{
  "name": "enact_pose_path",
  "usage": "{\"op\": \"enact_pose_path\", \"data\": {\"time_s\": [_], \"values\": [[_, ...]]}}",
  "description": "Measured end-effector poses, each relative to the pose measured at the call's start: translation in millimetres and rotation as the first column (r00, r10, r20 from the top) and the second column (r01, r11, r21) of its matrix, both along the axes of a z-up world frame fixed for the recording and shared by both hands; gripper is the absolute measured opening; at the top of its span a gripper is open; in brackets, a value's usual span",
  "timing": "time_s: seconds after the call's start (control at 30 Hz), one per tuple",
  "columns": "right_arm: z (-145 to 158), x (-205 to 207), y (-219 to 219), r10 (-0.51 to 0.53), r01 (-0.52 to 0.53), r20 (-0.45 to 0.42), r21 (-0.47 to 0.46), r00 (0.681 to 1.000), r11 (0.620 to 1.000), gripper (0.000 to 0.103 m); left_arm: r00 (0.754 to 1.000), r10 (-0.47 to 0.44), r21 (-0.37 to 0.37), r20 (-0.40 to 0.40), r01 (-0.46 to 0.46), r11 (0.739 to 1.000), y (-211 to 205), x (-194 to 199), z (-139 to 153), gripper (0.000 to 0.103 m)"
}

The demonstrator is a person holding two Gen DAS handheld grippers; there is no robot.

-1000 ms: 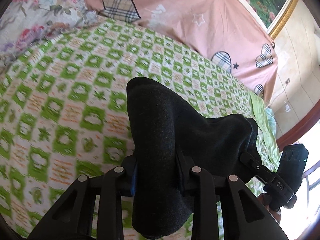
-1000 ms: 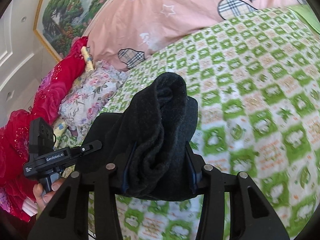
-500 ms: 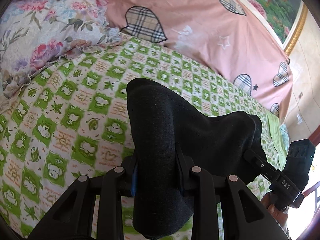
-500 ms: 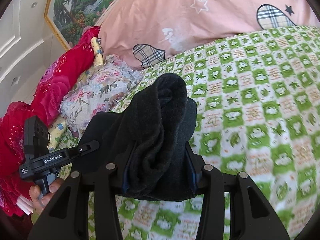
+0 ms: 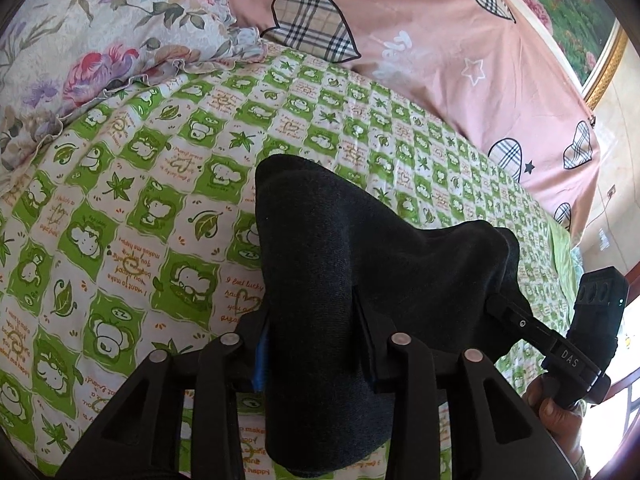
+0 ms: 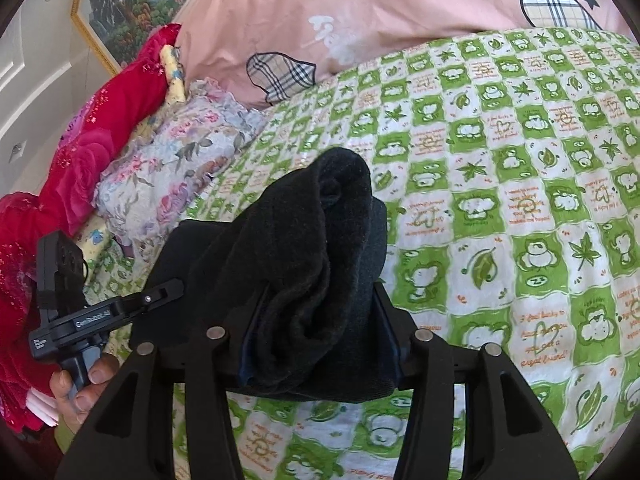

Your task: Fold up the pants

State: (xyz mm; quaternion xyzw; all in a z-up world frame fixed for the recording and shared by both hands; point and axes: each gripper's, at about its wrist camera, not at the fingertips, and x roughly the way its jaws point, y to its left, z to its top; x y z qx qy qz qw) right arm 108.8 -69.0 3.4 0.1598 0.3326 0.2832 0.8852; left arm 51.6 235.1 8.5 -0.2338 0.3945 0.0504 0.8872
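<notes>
Black knitted fabric fills the middle of both wrist views: the dark, soft pants (image 5: 320, 280) hang bunched above the green-and-white checked bedsheet (image 5: 132, 216), lifted off it. The left gripper (image 5: 312, 336) is clamped on 1 thick fold, and the right gripper (image 6: 320, 320) pinches another rolled bundle of the same cloth, so the garment spans between the 2 tools. Holding 2 ends up like this probably lets the loose part drape straight before being laid flat for a fold. A pink quilt with plaid hearts (image 5: 440, 40) lies at the far side, a floral pillow (image 5: 80, 40) at far left.
</notes>
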Motion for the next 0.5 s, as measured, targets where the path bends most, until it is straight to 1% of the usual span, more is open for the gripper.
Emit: {"op": "enact_pose_path", "data": {"time_s": [0.03, 0.13, 0.3, 0.4, 0.47, 0.5], "values": [[-0.9, -0.2, -1.1, -0.002, 0.002, 0.002, -0.003, 1.000, 1.000, 0.054, 1.000, 0.000, 0.004, -0.004, 0.000, 1.000, 0.0, 0.0, -1.1, 0.045], [-3.3, -0.7, -5.6, -0.007, 0.007, 0.005, -0.006, 1.000, 1.000, 0.056, 1.000, 0.008, 0.012, -0.009, -0.008, 1.000, 0.6, -2.2, -3.8, 0.052], [-1.5, -5.0, -8.1, -0.020, 0.020, 0.013, -0.015, 1.000, 1.000, 0.059, 1.000, 0.021, 0.051, -0.012, -0.021, 0.998, -3.5, -8.0, -2.0, 0.055], [0.8, -9.7, -7.5, -0.026, 0.027, 0.024, -0.030, 0.999, 0.999, 0.062, 0.999, 0.030, 0.084, -0.020, -0.028, 0.996, -6.7, -10.6, 0.3, 0.061], [1.9, -13.5, -8.5, -0.028, 0.029, 0.033, -0.035, 0.999, 0.999, 0.070, 0.999, 0.037, 0.093, -0.023, -0.034, 0.995, -7.4, -12.6, 0.7, 0.063], [2.1, -15.8, -8.2, -0.030, 0.032, 0.037, -0.035, 0.999, 0.999, 0.072, 0.999, 0.039, 0.094, -0.025, -0.036, 0.995, -7.8, -14.0, 0.5, 0.063]]}}
